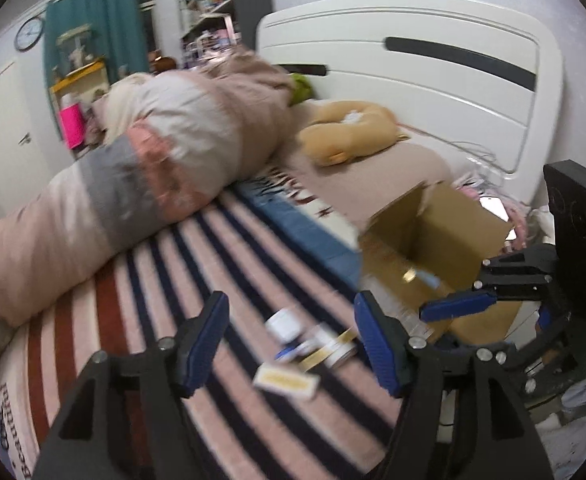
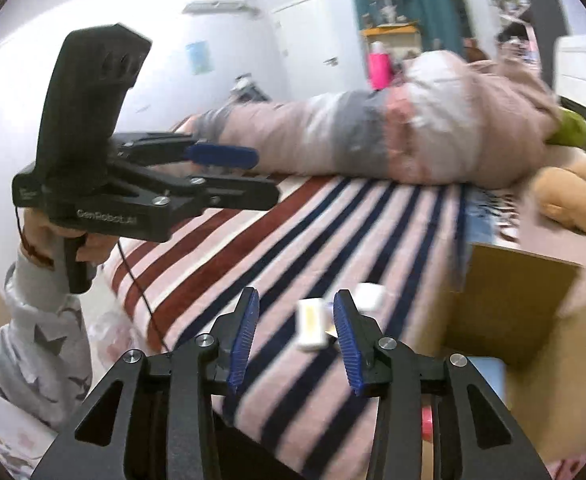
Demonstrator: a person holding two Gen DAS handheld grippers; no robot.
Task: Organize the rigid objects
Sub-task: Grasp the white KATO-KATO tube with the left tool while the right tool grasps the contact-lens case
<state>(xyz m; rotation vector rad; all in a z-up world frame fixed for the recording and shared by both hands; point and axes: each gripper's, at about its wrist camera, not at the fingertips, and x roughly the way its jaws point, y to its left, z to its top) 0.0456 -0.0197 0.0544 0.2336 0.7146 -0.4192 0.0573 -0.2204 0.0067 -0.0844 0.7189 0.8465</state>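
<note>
Several small white, blue and gold boxes and jars lie on the striped blanket, blurred. A flat white box with a gold label lies nearest. My left gripper is open and empty, hovering over them. An open cardboard box stands to their right on the bed. My right gripper is open and empty, just above a white and yellow box. The right gripper also shows in the left wrist view, and the left gripper in the right wrist view.
A rolled duvet lies along the far side of the bed. A tan plush toy lies near the white headboard. The cardboard box wall stands right of my right gripper. A phone lies behind the box.
</note>
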